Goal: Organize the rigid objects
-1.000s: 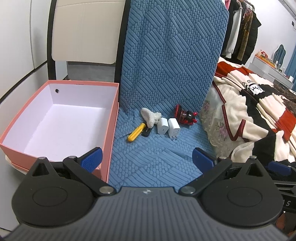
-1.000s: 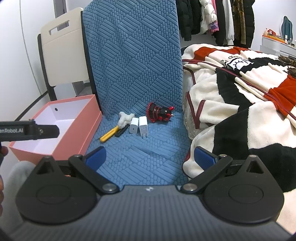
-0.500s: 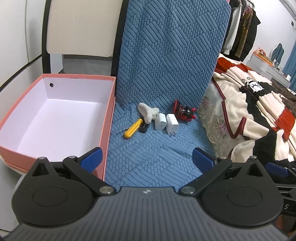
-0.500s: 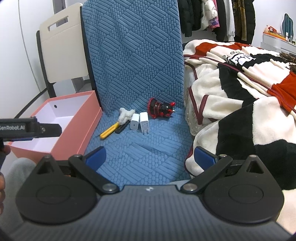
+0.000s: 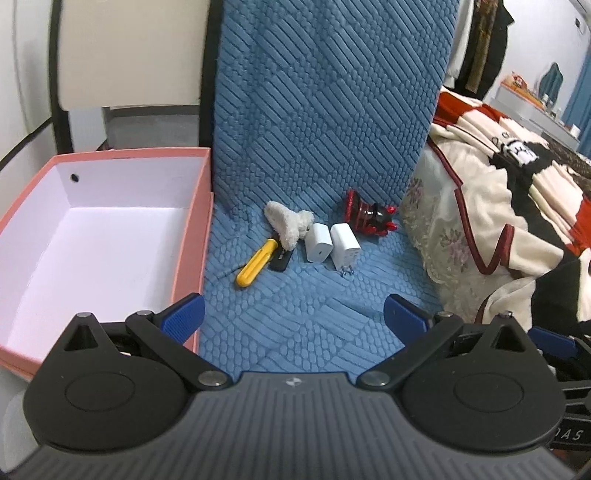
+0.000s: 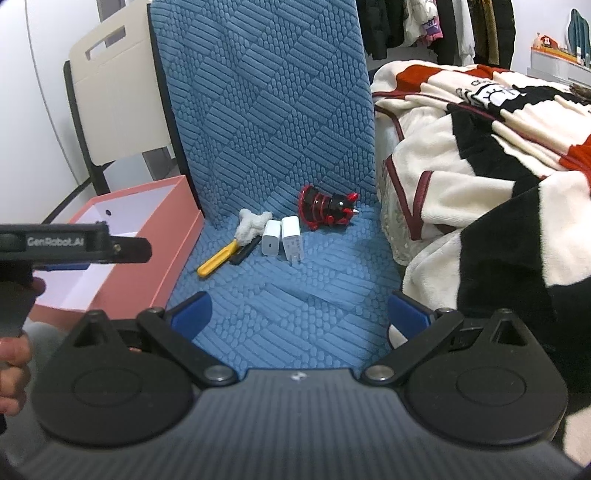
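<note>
On the blue quilted seat [image 5: 303,295] lie a yellow-handled screwdriver [image 5: 255,263], a black stick [image 5: 280,259], a white fluffy toy [image 5: 288,226], two white chargers [image 5: 317,243] [image 5: 345,246] and a red-black toy [image 5: 367,218]. The same things show in the right wrist view: screwdriver [image 6: 217,258], chargers [image 6: 271,238] [image 6: 292,240], red-black toy [image 6: 327,208]. My left gripper [image 5: 293,315] is open and empty, short of the objects. My right gripper [image 6: 300,310] is open and empty too. A pink box [image 5: 92,236] stands open at the left.
A bed with a cream, red and black blanket [image 6: 480,147] borders the seat on the right. A beige chair back [image 5: 133,55] stands behind the box. Clothes hang at the back right [image 6: 424,26]. The left gripper's body [image 6: 66,245] shows in the right wrist view.
Both grippers have moved forward toward the objects on the seat, which look larger now. Both stay open and empty.
</note>
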The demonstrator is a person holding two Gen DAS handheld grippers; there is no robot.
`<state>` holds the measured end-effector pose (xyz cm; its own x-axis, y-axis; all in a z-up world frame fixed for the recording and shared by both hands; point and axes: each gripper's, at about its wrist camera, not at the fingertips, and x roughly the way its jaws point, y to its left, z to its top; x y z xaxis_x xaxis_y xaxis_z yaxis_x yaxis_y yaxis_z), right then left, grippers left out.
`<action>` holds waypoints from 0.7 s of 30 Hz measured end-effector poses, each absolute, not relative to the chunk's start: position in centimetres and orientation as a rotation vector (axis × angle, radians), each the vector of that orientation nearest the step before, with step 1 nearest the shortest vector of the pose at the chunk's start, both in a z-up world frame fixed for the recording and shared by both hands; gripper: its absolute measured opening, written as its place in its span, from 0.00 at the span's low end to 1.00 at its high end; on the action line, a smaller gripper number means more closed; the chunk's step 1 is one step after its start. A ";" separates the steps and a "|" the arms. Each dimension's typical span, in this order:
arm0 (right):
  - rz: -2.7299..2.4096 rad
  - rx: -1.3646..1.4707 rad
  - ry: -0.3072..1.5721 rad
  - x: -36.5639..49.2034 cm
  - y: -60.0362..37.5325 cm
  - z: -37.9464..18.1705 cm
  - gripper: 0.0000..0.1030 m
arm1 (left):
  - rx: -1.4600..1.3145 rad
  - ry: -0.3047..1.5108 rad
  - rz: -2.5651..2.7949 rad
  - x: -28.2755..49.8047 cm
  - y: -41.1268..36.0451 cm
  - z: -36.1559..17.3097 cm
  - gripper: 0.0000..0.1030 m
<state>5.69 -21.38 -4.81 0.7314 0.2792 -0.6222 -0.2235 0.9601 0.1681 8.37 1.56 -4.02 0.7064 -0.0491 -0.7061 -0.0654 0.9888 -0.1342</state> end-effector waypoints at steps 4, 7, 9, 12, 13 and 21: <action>0.284 0.081 0.706 6.8 -21.0 -5.3 1.00 | -0.147 0.786 0.001 10.1 1.6 -4.4 1.00; 0.290 0.080 0.707 7.6 -20.9 -5.8 1.00 | -0.153 0.789 -0.010 11.5 1.7 -5.0 1.00; 0.290 0.080 0.711 8.2 -20.7 -6.1 1.00 | -0.172 0.806 -0.010 12.3 1.9 -5.6 1.00; 0.302 0.096 0.717 9.2 -20.6 -6.7 1.00 | -0.193 0.820 -0.011 13.7 2.1 -6.7 1.00; 0.308 0.102 0.719 9.6 -20.5 -6.9 1.00 | -0.189 0.818 -0.006 14.2 2.1 -7.1 1.00; 0.311 0.133 0.730 12.6 -19.7 -8.3 1.00 | -0.182 0.812 0.029 17.6 2.9 -10.2 1.00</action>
